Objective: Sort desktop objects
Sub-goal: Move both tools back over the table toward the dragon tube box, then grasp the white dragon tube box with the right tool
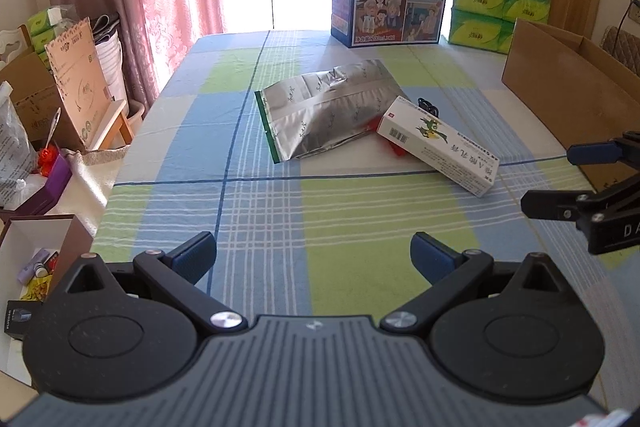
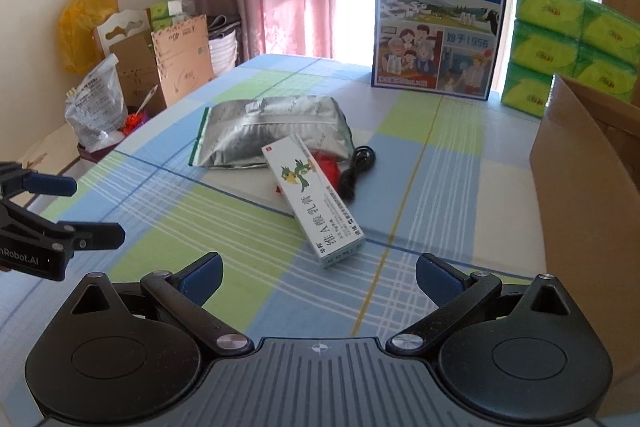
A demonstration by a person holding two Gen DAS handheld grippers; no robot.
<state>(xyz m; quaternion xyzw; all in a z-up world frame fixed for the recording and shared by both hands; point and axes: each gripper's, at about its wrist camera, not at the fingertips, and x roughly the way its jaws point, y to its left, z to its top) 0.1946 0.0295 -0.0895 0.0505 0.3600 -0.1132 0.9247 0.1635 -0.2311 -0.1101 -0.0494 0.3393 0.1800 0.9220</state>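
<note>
Silver bag [image 1: 328, 115] and white box [image 2: 314, 203] lie piled mid-bench. Both claws, left claw [image 1: 314, 255] and right claw [image 2: 318, 277], hang spread and empty. Grabbing the box could drag the black cable [image 2: 356, 167] along.

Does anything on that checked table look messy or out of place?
Yes, the middle is a jumble. The white ointment box lies askew, overlapping a crumpled silver foil bag, with something red half buried beneath and a tangled black cable beside it. Nothing looks spilled.
</note>
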